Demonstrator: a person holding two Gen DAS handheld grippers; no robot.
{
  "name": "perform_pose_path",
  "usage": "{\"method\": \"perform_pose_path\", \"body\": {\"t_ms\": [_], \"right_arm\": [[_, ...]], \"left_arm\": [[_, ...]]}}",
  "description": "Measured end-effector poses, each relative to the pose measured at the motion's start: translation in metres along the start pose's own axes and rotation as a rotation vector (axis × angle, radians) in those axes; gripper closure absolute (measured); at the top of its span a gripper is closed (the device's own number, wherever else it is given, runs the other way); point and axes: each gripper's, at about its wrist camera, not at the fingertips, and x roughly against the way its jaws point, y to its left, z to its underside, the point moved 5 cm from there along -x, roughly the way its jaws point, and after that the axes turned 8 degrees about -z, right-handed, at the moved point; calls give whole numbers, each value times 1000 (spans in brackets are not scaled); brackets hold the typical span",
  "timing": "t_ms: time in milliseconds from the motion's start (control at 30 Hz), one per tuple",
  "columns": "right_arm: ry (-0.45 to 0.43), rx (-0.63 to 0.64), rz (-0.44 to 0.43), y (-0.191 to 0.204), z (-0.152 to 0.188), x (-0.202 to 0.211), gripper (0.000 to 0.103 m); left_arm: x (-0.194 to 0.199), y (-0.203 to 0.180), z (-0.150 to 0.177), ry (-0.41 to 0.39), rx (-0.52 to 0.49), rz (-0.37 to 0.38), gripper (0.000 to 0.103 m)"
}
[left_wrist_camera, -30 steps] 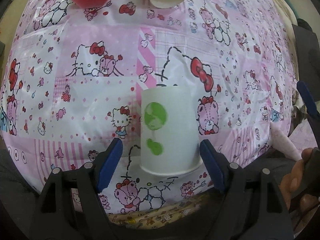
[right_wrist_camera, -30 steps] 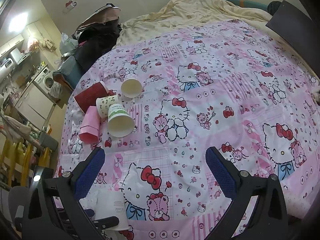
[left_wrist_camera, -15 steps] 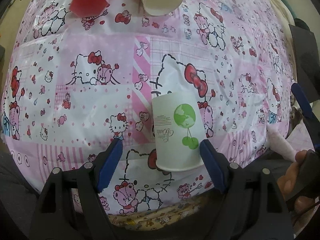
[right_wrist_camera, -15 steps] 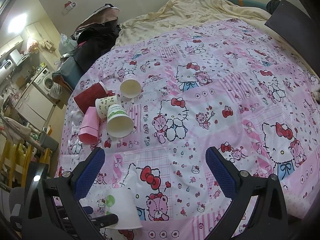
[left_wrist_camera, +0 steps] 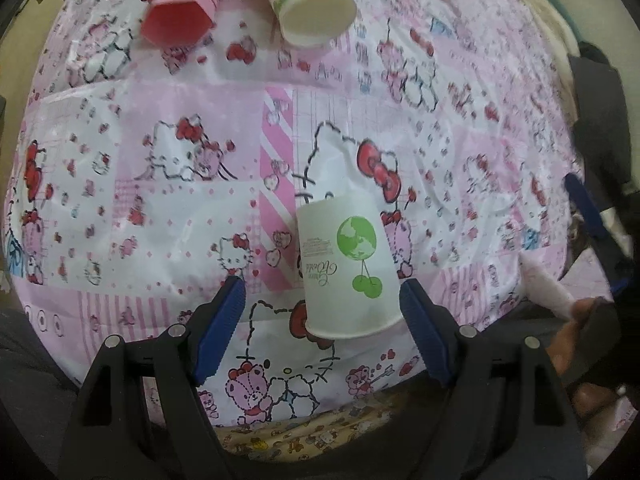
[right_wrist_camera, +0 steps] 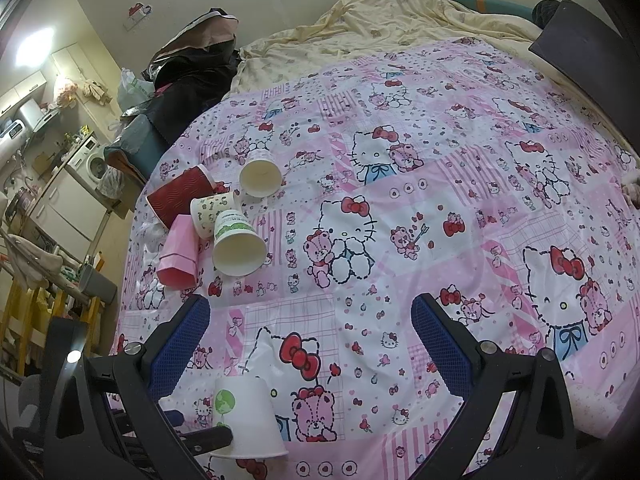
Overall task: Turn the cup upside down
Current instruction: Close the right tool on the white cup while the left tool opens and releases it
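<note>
The white paper cup (left_wrist_camera: 347, 267) now stands upside down on the bed (left_wrist_camera: 192, 184), a bit tilted. The left claw (left_wrist_camera: 320, 316) has let go and backed off. The right claw (right_wrist_camera: 308, 348) hangs open, empty.

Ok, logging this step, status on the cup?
Both grippers, left and right, open. White cup upside down on bedspread, released. Nothing in the way.

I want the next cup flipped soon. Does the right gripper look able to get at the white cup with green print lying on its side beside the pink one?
Probably yes. The right gripper is open and empty, and only bare bedspread lies between it and that cup, whose mouth faces it.
</note>
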Motion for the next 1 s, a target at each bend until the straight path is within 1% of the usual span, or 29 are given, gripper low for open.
{"method": "perform_pose_path", "body": {"t_ms": [67,133,200,300,333,400,433,467,500,533,600,667,700,767,833,1000], "right_arm": [[7,1,-4,-1,0,0,0],[20,-3,-14,-3,1,0,0],[52,-14,-39,-4,3,-2,0],[181,-33,-122,2,11,-13,0],[250,-37,-166,8,15,-19,0],[335,-38,-224,19,25,-26,1],[398,-28,-243,27,31,-32,1],[440,-20,-260,33,36,-36,4],[469,-21,-267,37,41,-39,13],[543,-24,-268,42,49,-48,20],[614,-33,-265,50,58,-59,28],[669,-20,-233,54,64,-72,28],[687,-15,-217,54,65,-77,28],[729,-18,-167,53,68,-90,28],[771,0,-136,56,71,-102,28],[845,15,-77,59,77,-130,28]], "left_arm": [[16,10,-2,-47,-8,-12,26],[28,22,-4,-98,-23,-44,26],[37,36,-5,-145,-40,-80,26],[41,61,-8,-197,-51,-132,25],[41,69,-9,-213,-52,-144,25],[40,78,-11,-231,-63,-156,25],[40,83,-12,-248,-69,-163,25],[41,86,-13,-264,-65,-166,25],[42,87,-13,-279,-60,-168,25],[41,91,-15,-295,-54,-169,25],[40,96,-15,-319,-50,-170,25],[39,98,-15,-326,-47,-161,22],[39,99,-14,-326,-46,-156,17],[42,100,-14,-339,-45,-144,14],[44,102,-13,-348,-34,-132,10],[45,106,-13,-346,-29,-118,10]]}}
